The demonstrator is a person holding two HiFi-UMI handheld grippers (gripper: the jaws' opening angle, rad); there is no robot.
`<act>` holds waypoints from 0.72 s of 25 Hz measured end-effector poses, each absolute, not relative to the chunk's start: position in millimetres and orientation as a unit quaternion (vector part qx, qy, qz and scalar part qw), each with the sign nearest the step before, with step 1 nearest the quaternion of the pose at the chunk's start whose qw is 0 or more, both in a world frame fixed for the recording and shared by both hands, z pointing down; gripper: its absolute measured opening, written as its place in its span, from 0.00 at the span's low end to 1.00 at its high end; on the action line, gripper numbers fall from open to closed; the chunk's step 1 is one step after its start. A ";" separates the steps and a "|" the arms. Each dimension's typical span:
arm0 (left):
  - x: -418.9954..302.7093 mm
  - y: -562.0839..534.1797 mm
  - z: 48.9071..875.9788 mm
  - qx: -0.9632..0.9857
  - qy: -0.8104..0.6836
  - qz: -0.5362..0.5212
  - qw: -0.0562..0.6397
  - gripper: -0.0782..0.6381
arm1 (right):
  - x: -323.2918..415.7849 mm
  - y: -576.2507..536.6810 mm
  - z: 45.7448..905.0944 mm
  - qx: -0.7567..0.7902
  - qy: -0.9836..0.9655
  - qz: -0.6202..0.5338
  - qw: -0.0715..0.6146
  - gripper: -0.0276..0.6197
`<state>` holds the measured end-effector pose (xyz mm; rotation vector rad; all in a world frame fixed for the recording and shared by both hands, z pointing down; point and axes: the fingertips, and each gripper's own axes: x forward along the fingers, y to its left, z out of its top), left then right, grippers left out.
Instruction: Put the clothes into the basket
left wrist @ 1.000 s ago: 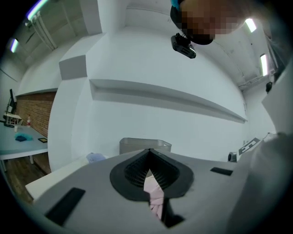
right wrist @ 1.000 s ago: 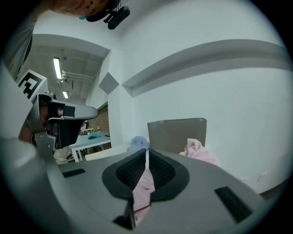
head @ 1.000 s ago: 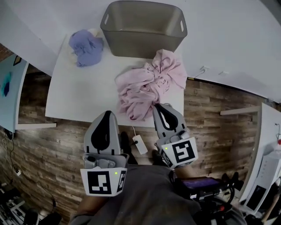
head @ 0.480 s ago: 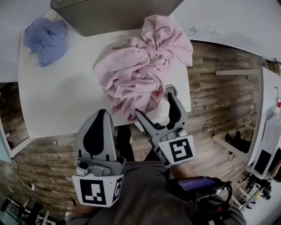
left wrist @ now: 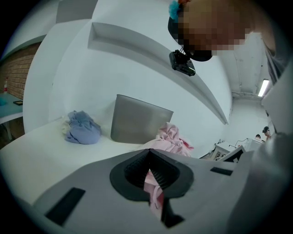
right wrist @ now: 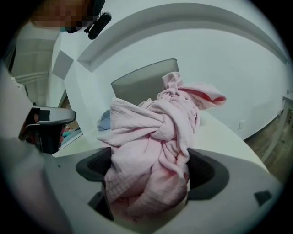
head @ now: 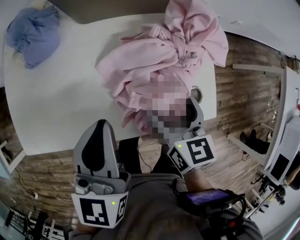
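Observation:
A crumpled pink garment [head: 159, 65] lies on the white table [head: 70, 103], its far end against the grey basket [head: 117, 11]. My right gripper [head: 176, 112] is at the garment's near end; its jaws are opening, and the pink cloth [right wrist: 151, 137] bulges between the wide-spread pads. A mosaic patch hides its left finger in the head view. My left gripper [head: 97, 129] hovers shut and empty over the table's front edge, left of the garment. A blue garment [head: 33, 33] lies at the far left. The left gripper view shows the basket [left wrist: 139, 123], blue garment [left wrist: 82, 128] and pink garment [left wrist: 171, 137].
A round cable hole [head: 197, 93] sits in the table near its right edge, beside the right gripper. Wooden floor [head: 239, 93] shows beyond the table's right and front edges. White furniture [head: 286, 140] stands at the far right. A white wall rises behind the basket [right wrist: 137, 84].
The right gripper went forward from the table's front edge onto the pink garment, and its jaws spread from shut to wide. The head view closed in on the table. The left gripper stayed shut.

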<state>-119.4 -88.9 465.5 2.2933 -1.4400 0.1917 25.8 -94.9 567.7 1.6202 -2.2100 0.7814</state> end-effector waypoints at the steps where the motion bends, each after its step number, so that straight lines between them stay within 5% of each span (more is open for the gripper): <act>1: -121.1 -88.9 467.5 0.825 -0.518 0.071 0.214 0.12 | 25.0 -96.9 571.8 0.564 -0.764 0.272 0.157 0.82; 4: -128.5 -89.1 470.4 0.822 -0.522 0.073 0.215 0.12 | 23.8 -101.3 581.7 0.565 -0.755 0.270 0.194 0.81; 12: -147.4 -72.9 464.3 0.812 -0.541 0.074 0.207 0.12 | 35.7 -90.0 581.4 0.569 -0.750 0.263 0.209 0.47; 18: -148.3 -72.9 441.4 0.811 -0.553 0.064 0.183 0.12 | 48.3 -91.5 578.5 0.562 -0.761 0.263 0.190 0.37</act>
